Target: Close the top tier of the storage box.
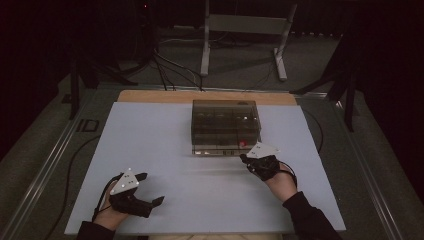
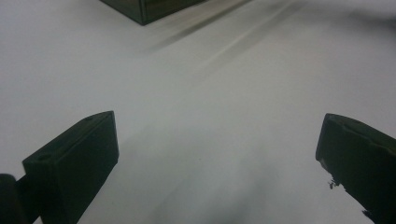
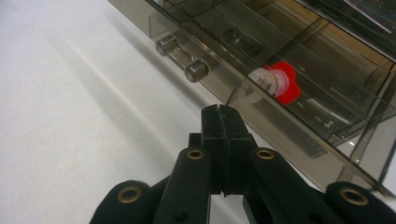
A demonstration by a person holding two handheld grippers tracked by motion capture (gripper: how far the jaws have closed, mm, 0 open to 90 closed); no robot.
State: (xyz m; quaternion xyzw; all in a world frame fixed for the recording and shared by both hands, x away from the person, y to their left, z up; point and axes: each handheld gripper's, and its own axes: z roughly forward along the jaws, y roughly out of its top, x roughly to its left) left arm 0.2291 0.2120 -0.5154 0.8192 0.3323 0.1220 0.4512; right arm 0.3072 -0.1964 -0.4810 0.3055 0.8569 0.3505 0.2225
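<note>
A smoky see-through box (image 1: pixel 226 125) with several compartments sits mid-table on the white board (image 1: pixel 160 150). A small red and white part (image 1: pixel 243 144) lies inside it near the front right. My right gripper (image 1: pixel 244 158) is at the box's front right corner, its jaws shut with nothing between them. In the right gripper view the shut gripper (image 3: pixel 219 112) points at the box wall (image 3: pixel 233 88), just below the red and white part (image 3: pixel 278 81) and right of a clear handle on two metal posts (image 3: pixel 182 58). My left gripper (image 1: pixel 150 188) rests near the front left, open and empty. The left gripper view has the open gripper (image 2: pixel 217 140) over bare board.
A wooden strip (image 1: pixel 150 96) borders the board's far edge. Beyond the table a white metal stand (image 1: pixel 245 30) and cables (image 1: pixel 170 70) are on the floor. Dark stand legs (image 1: pixel 345 85) rise at the right. The box corner (image 2: pixel 149 7) shows far ahead of the left gripper.
</note>
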